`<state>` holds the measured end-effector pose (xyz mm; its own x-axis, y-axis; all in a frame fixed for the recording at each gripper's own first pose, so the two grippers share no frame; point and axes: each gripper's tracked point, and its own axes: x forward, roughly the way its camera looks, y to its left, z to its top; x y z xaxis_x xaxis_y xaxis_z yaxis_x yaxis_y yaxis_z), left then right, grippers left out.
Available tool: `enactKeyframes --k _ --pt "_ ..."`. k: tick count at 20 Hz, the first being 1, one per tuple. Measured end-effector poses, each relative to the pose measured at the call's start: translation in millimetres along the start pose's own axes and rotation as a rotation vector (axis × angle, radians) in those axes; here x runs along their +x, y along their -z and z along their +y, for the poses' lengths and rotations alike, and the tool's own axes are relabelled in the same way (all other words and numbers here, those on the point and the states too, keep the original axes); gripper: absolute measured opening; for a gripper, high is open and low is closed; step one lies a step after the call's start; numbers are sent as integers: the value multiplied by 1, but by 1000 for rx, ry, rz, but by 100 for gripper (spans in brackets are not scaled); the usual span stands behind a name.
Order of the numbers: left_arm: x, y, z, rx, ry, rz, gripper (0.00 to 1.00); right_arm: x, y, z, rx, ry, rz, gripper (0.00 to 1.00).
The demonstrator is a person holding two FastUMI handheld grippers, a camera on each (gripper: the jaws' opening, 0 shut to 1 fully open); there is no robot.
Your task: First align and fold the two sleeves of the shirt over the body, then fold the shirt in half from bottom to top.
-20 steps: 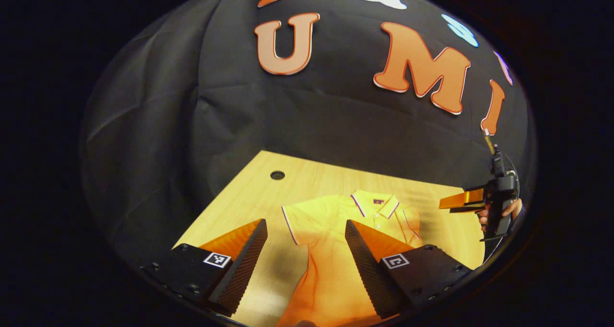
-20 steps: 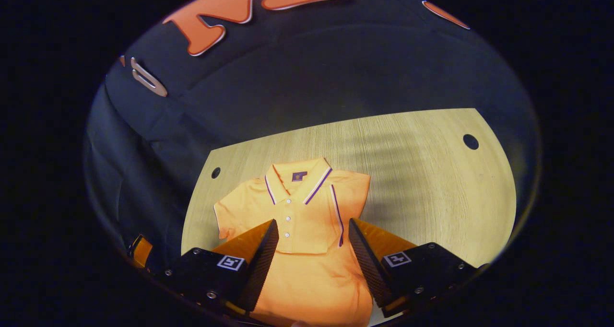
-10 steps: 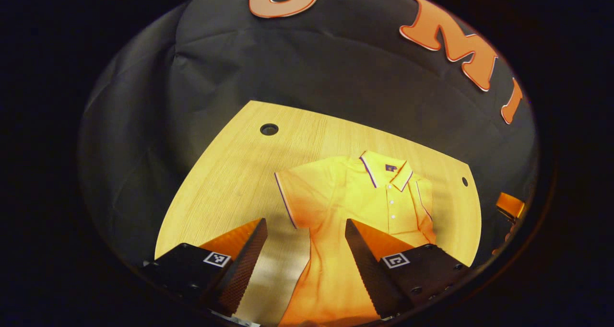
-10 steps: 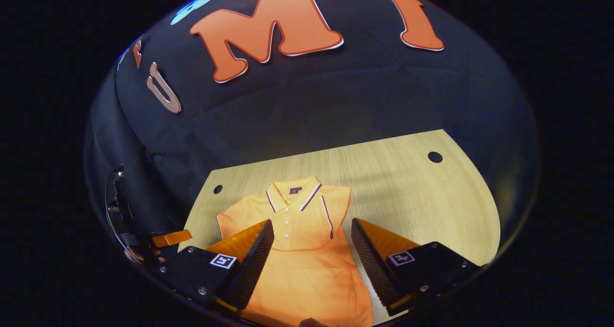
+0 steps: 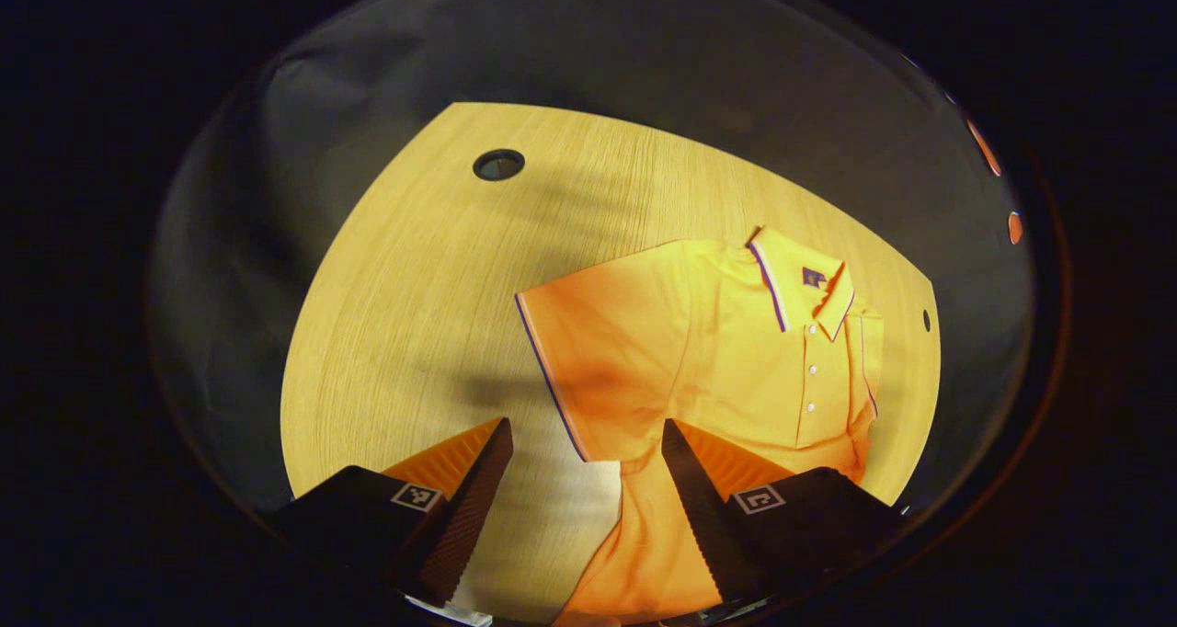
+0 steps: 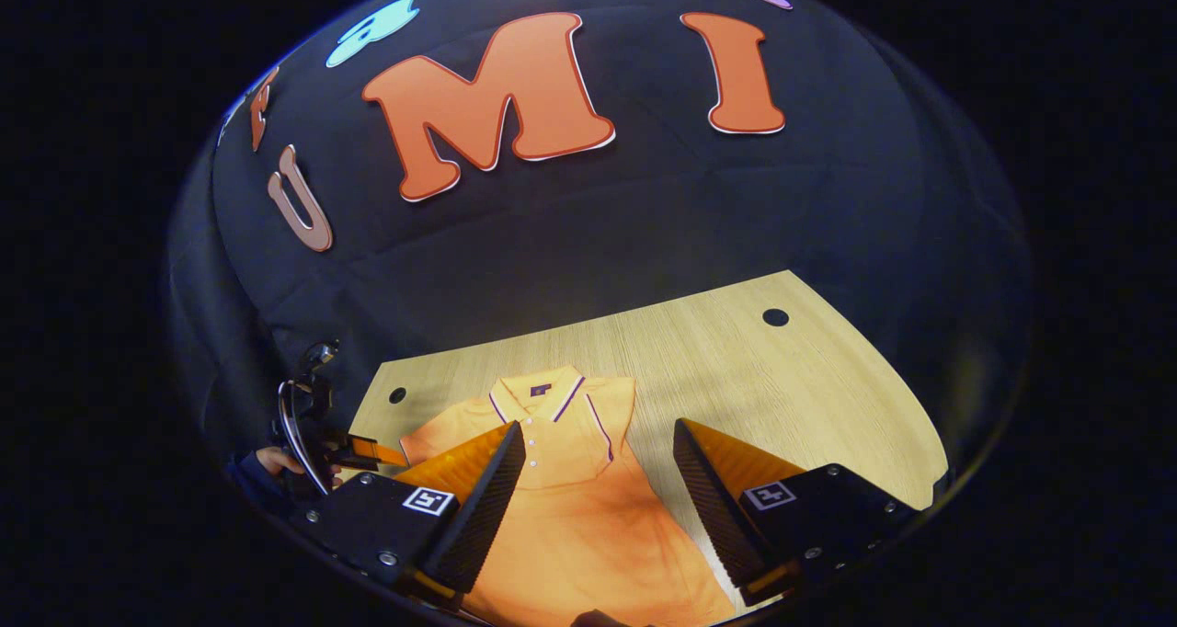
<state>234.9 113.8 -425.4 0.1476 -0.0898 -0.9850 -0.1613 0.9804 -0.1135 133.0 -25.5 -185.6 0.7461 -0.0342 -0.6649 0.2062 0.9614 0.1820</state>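
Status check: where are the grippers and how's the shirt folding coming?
Left gripper open, above the spread sleeve. Right gripper open, holding nothing. Orange polo shirt flat on the table, other sleeve already folded in. Nothing in the way.

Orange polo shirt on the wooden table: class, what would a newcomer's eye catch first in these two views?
The orange polo shirt lies flat on the wooden table, one sleeve already folded over its body and the other sleeve spread out. The left gripper hangs open by that spread sleeve.

bare table (image 5: 414, 287) left of shirt (image 5: 717, 351)
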Motion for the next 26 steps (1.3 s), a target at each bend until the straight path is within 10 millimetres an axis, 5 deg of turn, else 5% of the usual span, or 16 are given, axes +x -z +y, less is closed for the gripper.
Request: enactKeyframes --k 7,15,19,21,22,25,26 --pt "51 -19 0 -29 -45 148 98 -21 31 -6 27 67 -4 99" --pt "66 -25 3 -166 -143 177 92 -33 47 -33 119 105 6 99" --pt "60 -32 0 -132 -177 186 71 -36 50 -35 118 97 9 99" --pt "66 -32 -2 -110 -163 161 49 -36 52 -36 119 89 14 99" --pt "67 -32 -3 -114 -151 155 22 -36 54 -38 116 90 18 99" --pt "61 -32 -1 -118 -85 143 16 -36 55 -44 115 90 20 99" --pt "62 -33 -4 -128 -64 136 2 -36 54 -46 120 87 23 99"
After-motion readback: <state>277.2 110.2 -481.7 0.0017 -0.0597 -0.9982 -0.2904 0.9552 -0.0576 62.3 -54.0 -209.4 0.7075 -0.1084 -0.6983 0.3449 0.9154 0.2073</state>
